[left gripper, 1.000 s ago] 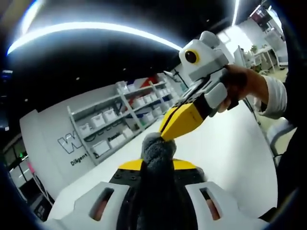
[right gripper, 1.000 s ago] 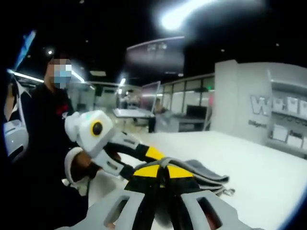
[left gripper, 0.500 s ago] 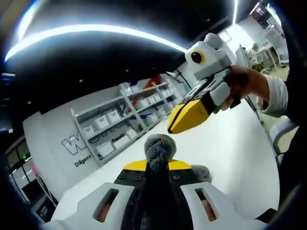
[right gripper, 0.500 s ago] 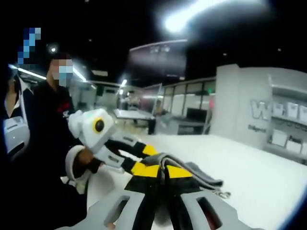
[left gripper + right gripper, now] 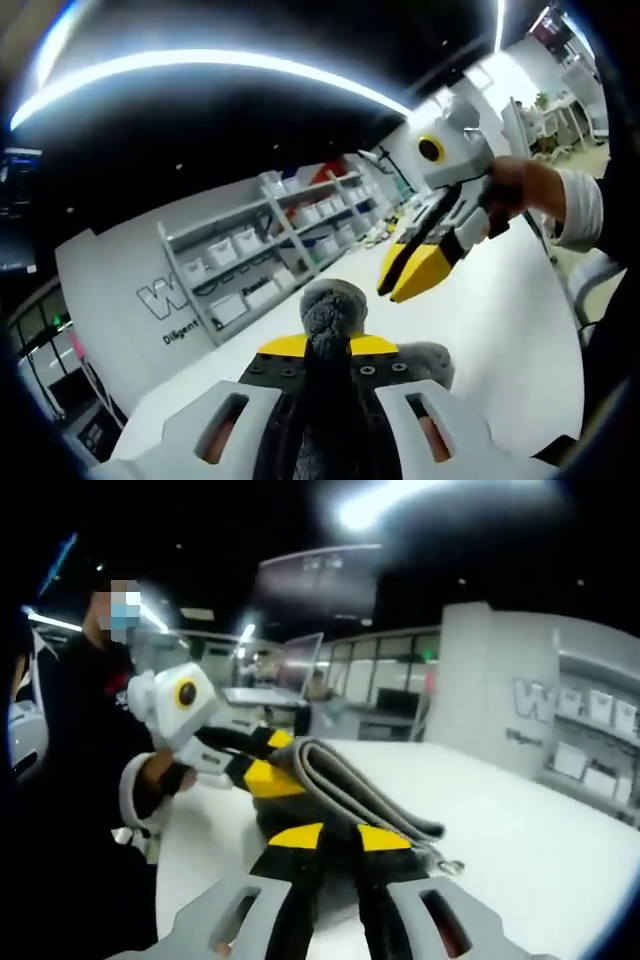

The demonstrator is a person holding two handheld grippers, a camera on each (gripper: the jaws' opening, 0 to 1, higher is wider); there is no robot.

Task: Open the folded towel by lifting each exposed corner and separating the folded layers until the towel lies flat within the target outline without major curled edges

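Two grippers work the grey towel (image 5: 350,790) above the white table (image 5: 520,840): the left gripper (image 5: 328,345) pinches one end and holds it raised, apparently so layers can part, while the right gripper (image 5: 338,832) looks pressed together, away from the towel.

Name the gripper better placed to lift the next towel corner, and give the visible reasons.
Right, probably. The left gripper is clamped on the grey towel, anchoring a fold. The right gripper hangs free above the white table, apart from the cloth, jaws together and empty, so it can reach a new corner.
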